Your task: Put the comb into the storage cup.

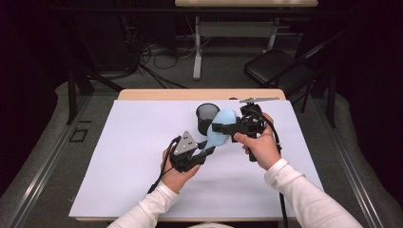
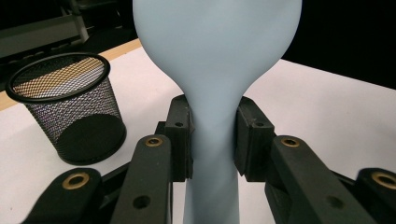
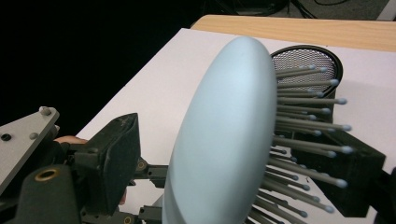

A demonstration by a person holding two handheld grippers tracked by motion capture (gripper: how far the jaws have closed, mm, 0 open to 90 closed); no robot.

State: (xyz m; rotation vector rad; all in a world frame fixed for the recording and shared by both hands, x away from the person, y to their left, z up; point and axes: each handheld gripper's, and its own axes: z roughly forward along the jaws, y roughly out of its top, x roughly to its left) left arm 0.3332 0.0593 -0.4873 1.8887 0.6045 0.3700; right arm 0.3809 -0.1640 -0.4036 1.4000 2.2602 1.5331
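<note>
A light blue hairbrush [image 1: 222,119] is held up over the white mat, head up and away from me. My left gripper [image 1: 204,152] is shut on its narrow handle [image 2: 212,140], one pad against each side. My right gripper [image 1: 221,130] comes in from the right with its jaws on either side of the brush head [image 3: 224,130]. One jaw stands off the smooth back with a visible gap and the other sits among the bristle tips [image 3: 327,140]. A black mesh cup [image 1: 206,115] stands upright on the mat just behind the brush [image 2: 65,107].
A white mat [image 1: 138,156] covers most of the wooden table [image 1: 157,94]. Beyond the far edge are a folding chair [image 1: 275,66], desk legs and cables on the floor.
</note>
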